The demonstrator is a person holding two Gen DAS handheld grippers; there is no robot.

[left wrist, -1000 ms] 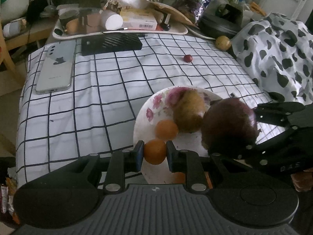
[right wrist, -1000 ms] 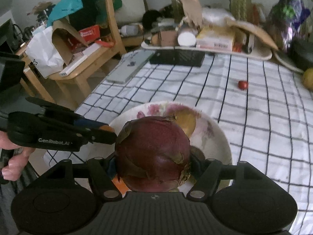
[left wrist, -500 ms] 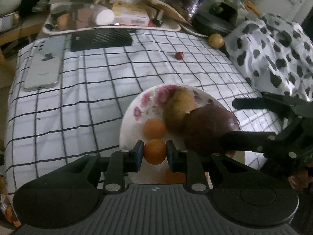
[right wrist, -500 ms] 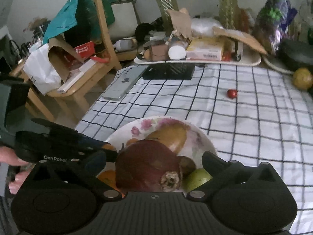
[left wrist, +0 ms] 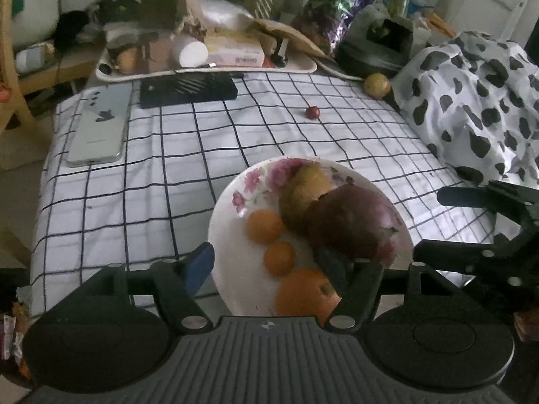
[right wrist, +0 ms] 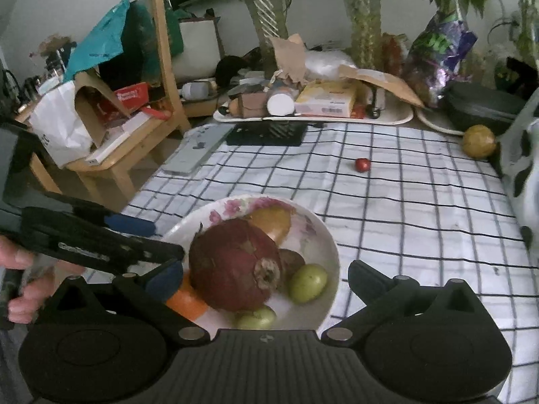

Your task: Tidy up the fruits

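Over on the far left a pale silver phone (left wrist: 99, 128) lay face down on the black-and-white checked tablecloth (left wrist: 175, 181), with a flat black ridged box (left wrist: 187, 90) just beyond it. The left gripper (left wrist: 266, 267) had just let its jaws spread, nothing pinched between them, and they sat apart over the near rim of the white floral plate (left wrist: 229, 235). On that plate, left to right, were two small round orange fruits (left wrist: 264, 226), with a bigger orange (left wrist: 308, 294) at the near edge half hidden behind the gripper body, then a brownish-yellow pear-shaped fruit (left wrist: 303, 192) and a big dark red round fruit (right wrist: 234, 264) leaning against it. Two small green fruits (right wrist: 308, 282) only showed up from the right wrist view, one cut off by the gripper housing. The right gripper (right wrist: 264, 274) hung over the plate's near side with jaws as wide as they go, not touching the red fruit. Further back, a tiny red fruit (left wrist: 312, 112) sat alone on the cloth, and a round yellowish fruit (left wrist: 376, 85) was tucked against a cow-print fabric (left wrist: 471, 107) at the far right. The cluttered tray behind was too murky to make out.
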